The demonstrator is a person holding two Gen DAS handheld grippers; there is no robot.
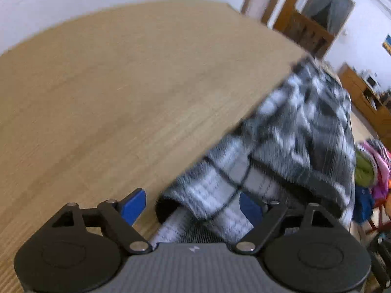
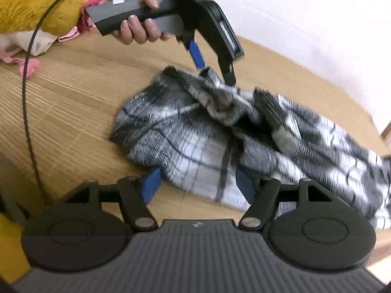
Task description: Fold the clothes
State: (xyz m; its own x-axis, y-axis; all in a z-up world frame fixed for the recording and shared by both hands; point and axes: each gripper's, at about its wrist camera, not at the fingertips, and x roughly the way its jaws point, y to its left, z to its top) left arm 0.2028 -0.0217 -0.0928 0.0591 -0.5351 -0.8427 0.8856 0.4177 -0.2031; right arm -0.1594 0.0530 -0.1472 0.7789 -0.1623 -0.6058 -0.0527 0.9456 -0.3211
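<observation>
Right wrist view: plaid garment (image 2: 220, 131), black/grey/white check, fuzzy weave, lies crumpled on the wooden tabletop (image 2: 73, 102), w/ folds bunched at its far middle. Its long axis runs from far left to near right in this view; near-right end reaches the tabletop's edge. Right tongs (image 2: 199, 186) are spread, blue pads either side of the garment's near hem, not pressing it. Left tongs (image 2: 215, 70) come down from the far side, held by a hand (image 2: 139, 12) w/ a yellow fleece sleeve (image 2: 36, 0) and a pink cuff; a black cable (image 2: 27, 92) loops down the left. Their tips sit at the bunched far edge, spread, cloth between but no pinch seen.

Left wrist view: same garment (image 1: 293, 134) stretches from between the left tongs (image 1: 191, 205) off to the far right, blurred; one blue pad is clear of the cloth on bare wood, the other half hidden by the fabric.

Tabletop (image 1: 122, 97) is pale wood grain, broad, w/ white wall behind. Room at far right: wooden door frame (image 1: 288, 12), wood cabinets (image 1: 361, 92), bright pink/green/blue clothing (image 1: 369, 166) heaped low by the tabletop's edge.
</observation>
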